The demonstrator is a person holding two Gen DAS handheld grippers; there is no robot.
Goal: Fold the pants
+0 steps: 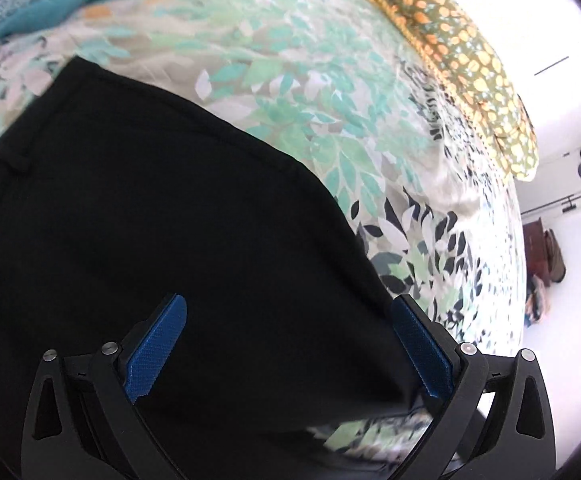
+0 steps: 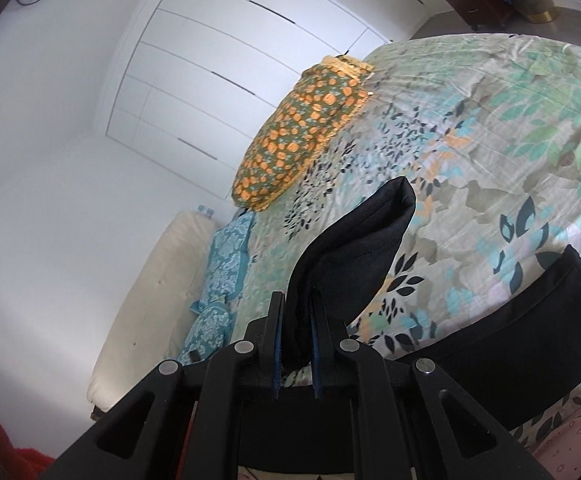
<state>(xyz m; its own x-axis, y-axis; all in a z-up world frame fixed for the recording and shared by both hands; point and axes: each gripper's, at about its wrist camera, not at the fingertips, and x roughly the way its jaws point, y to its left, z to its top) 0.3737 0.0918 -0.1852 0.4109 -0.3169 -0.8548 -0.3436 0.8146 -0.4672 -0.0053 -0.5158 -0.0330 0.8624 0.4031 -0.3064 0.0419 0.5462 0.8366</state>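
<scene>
The black pants lie on a leaf-patterned bedspread, waistband end at the upper left of the left wrist view. My left gripper is open, its blue pads spread wide above the dark cloth near its right edge, holding nothing. My right gripper is shut on a lifted fold of the black pants, which stands up between the fingers. Another stretch of the pants lies flat at the lower right of the right wrist view.
An orange-and-green patterned pillow lies near the bed's far edge, also in the right wrist view. Teal patterned pillows and a cream mattress lie beside the bed. White wardrobe doors stand behind.
</scene>
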